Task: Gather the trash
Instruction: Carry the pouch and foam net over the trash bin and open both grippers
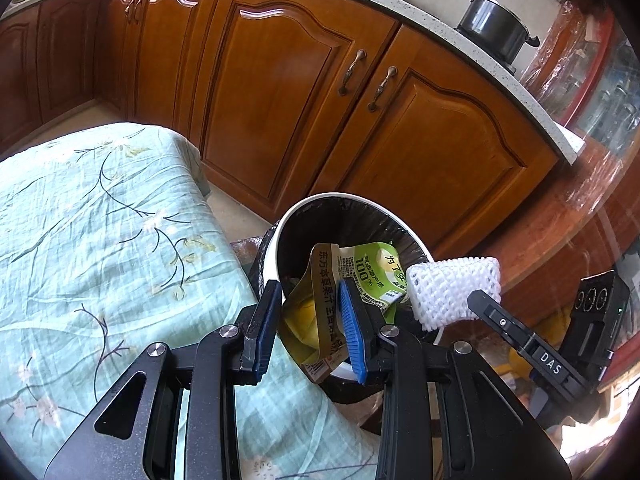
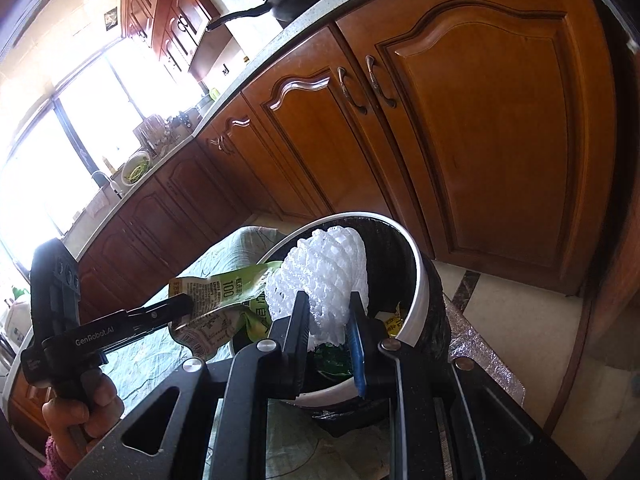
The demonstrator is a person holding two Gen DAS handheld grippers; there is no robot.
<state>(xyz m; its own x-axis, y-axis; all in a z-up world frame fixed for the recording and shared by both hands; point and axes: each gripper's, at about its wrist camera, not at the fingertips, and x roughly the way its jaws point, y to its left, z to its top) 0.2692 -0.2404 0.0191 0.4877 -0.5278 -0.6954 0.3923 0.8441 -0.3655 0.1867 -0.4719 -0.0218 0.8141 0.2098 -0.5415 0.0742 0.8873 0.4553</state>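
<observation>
1. Trash bin (image 1: 276,248): white rim, black liner, standing on the floor just beside the table with the green floral cloth (image 1: 100,220), below the wooden cabinets (image 1: 280,92). Some wrappers already lie inside.
2. Left gripper (image 1: 310,320): blue pads look pressed against a flattened green-and-gold juice pouch (image 1: 340,292). The left view suggests some slack, but the right view shows the pouch pinched at the tips, so I read it as clamped. The pouch hangs over the bin's near rim, partly over the opening.
3. Right gripper (image 2: 330,320): closed on a white foam fruit net (image 2: 320,276), squeezing its lower part; the net sits over the bin mouth.
4. Judged step: dropping both pieces in.
5. To do it well: carry the pouch further past the rim before letting go, as its lower end looks likely to catch on the rim or fall onto the cloth.
6. The net is light and springy; lower it toward the liner and open fully, so it does not cling to a pad.
7. Release one, then the other, keeping the grippers from knocking together.
</observation>
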